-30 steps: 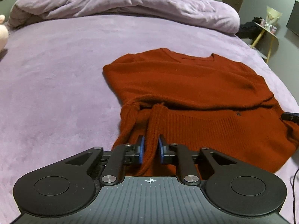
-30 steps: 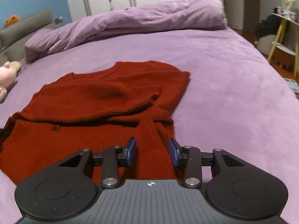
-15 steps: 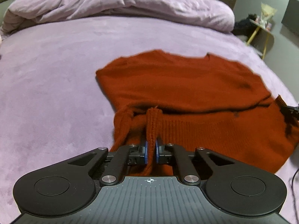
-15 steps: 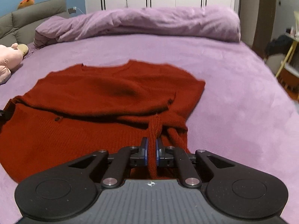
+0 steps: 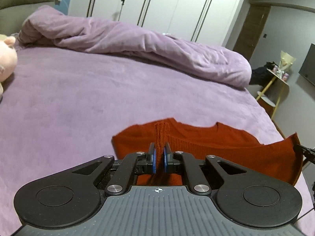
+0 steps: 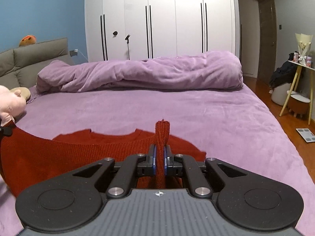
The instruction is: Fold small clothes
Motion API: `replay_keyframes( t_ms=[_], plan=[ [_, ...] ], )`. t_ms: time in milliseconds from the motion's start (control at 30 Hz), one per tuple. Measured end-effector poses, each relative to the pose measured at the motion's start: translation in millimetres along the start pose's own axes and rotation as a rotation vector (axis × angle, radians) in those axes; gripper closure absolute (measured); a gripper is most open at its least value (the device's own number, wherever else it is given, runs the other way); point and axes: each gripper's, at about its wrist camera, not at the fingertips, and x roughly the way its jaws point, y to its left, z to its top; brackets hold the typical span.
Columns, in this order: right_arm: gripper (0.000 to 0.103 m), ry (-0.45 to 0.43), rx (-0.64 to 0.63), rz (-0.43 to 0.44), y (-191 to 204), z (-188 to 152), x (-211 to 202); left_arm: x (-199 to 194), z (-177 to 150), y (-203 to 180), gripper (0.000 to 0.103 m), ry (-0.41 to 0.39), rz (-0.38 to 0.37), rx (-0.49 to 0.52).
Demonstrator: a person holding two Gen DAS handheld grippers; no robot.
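Rust-red knit sweater (image 5: 226, 147) pinched at hem by left gripper (image 5: 159, 158) and right gripper (image 6: 159, 159), jaws nearly closed, lifted over purple bed (image 6: 196, 108).

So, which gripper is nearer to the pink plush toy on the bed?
Left. The left gripper holds the red sweater on the side toward the pink plush toy; the right gripper holds its far side.

sweater (image 5: 226, 147): rust-red rib knit | bedspread (image 5: 98, 102): lilac | fingers (image 5: 154, 160): blue pads
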Motion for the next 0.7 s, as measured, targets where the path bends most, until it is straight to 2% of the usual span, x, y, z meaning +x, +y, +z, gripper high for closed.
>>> replay_keyframes(
  t_ms=[333, 700],
  plan=[
    [0.097, -0.011, -0.012, -0.040, 1, 20, 35, 29, 25, -3, 0.094, -0.010, 0.040, 0.001],
    [0.097, -0.002, -0.036, -0.079, 4, 32, 75, 67, 41, -4, 0.094, 0.007, 0.126, 0.027]
  ],
)
